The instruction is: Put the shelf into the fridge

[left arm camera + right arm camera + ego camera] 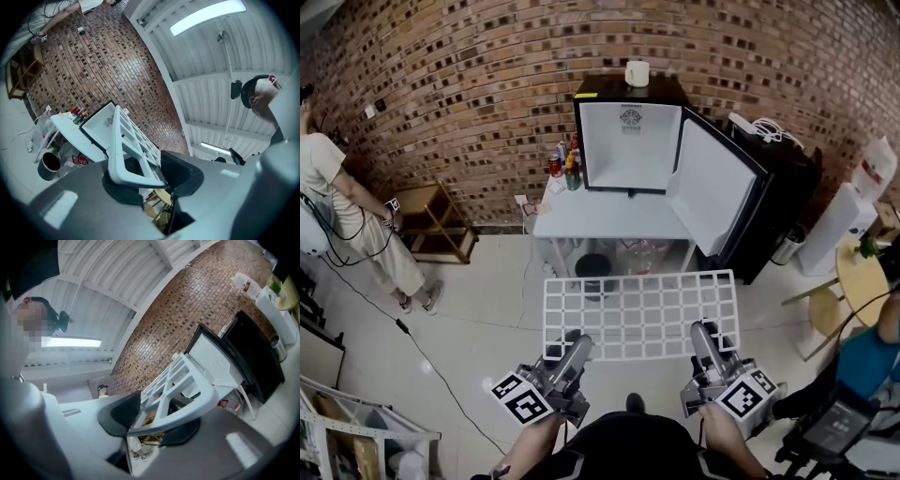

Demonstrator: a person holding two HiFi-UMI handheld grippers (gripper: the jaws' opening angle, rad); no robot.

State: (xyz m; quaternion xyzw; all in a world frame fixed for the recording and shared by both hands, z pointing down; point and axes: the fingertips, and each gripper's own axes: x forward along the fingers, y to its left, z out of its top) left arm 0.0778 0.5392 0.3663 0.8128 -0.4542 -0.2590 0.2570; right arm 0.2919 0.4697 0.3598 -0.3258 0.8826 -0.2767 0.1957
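Both tools are clamped on the shelf point(642, 314). The left tool point(578, 345) pinches its near rim towards the left corner, and the right tool point(704, 332) pinches the same rim towards the right. Each gripper view shows a white bar squeezed between dark pads.

The shelf hangs in mid air over the floor, well short of the desk point(609, 220) and the open fridge point(630, 141).

Orientation: the grid lies roughly flat. Its long axis runs left to right across the person, and the far long edge faces the fridge.

Risks (judgement):
- It is held by one rim only, so the far edge may droop or pivot in the pads.
- The right corner could strike the open door point(712, 192).
- The left corner could knock the bottles point(567, 167) beside the fridge.
- If it goes in skewed, it may jam against the fridge walls.
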